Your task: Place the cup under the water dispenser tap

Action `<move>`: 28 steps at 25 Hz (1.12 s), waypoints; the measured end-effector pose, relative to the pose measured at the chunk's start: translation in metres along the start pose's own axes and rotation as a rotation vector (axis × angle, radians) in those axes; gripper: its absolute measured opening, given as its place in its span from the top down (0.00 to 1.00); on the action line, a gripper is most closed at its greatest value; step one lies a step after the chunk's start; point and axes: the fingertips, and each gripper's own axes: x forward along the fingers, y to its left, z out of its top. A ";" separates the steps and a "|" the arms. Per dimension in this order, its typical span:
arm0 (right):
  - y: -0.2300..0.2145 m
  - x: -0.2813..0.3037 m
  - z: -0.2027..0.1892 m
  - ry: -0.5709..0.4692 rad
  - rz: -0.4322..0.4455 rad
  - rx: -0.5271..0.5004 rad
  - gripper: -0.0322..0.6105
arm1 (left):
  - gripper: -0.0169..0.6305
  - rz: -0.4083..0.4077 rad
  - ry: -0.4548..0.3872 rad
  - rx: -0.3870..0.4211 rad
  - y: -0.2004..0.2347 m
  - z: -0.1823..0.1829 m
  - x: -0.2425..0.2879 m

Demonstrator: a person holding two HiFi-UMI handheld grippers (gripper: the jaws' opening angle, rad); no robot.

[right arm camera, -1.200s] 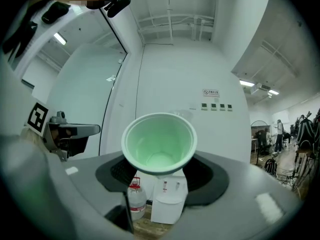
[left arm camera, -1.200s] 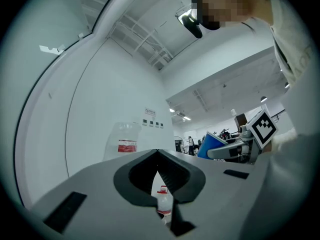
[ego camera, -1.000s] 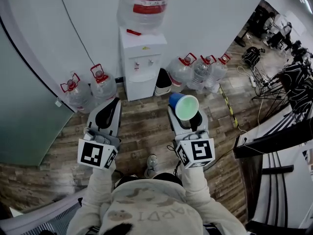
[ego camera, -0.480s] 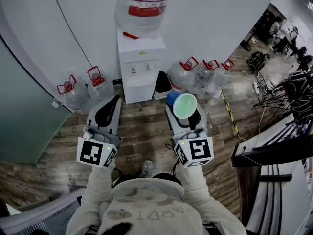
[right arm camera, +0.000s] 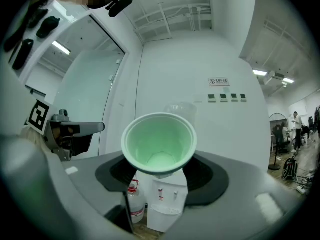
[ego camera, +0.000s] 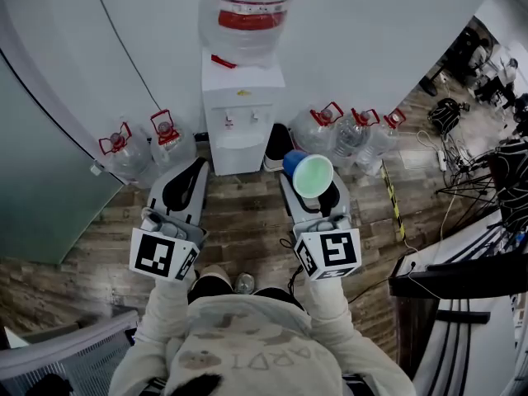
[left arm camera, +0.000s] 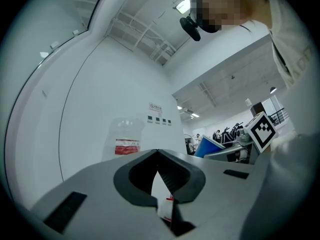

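Note:
A white water dispenser [ego camera: 242, 114] stands against the wall with a big bottle [ego camera: 247, 15] on top; its two taps [ego camera: 239, 120] sit above a recess. A cup [ego camera: 309, 174], blue outside and green inside, is tilted with its mouth toward me. My right gripper [ego camera: 311, 190] is shut on it, level, a short way in front and to the right of the dispenser. In the right gripper view the cup [right arm camera: 159, 143] fills the jaws, with the dispenser [right arm camera: 167, 204] below it. My left gripper [ego camera: 183, 186] is shut and holds nothing; its tips meet [left arm camera: 157, 152].
Spare water jugs with red handles stand left [ego camera: 122, 153] and right [ego camera: 320, 130] of the dispenser. A dark bin [ego camera: 279, 143] stands beside it. Striped floor tape [ego camera: 392, 196], cables and stands [ego camera: 495, 163] lie to the right. A chair [ego camera: 74, 357] is behind me on the left.
The person has stepped toward the dispenser, carrying both grippers forward. The cup stays held in the right gripper; the left stays shut.

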 end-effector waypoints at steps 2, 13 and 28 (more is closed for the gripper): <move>-0.003 0.008 -0.002 0.002 0.006 0.004 0.50 | 0.97 0.005 0.002 -0.003 0.004 -0.002 0.007; -0.027 0.085 -0.016 0.018 -0.013 0.010 0.50 | 0.97 -0.015 0.006 -0.013 0.056 -0.022 0.071; -0.049 0.220 -0.022 0.032 -0.074 0.026 0.50 | 0.97 -0.104 0.008 -0.027 0.155 -0.042 0.174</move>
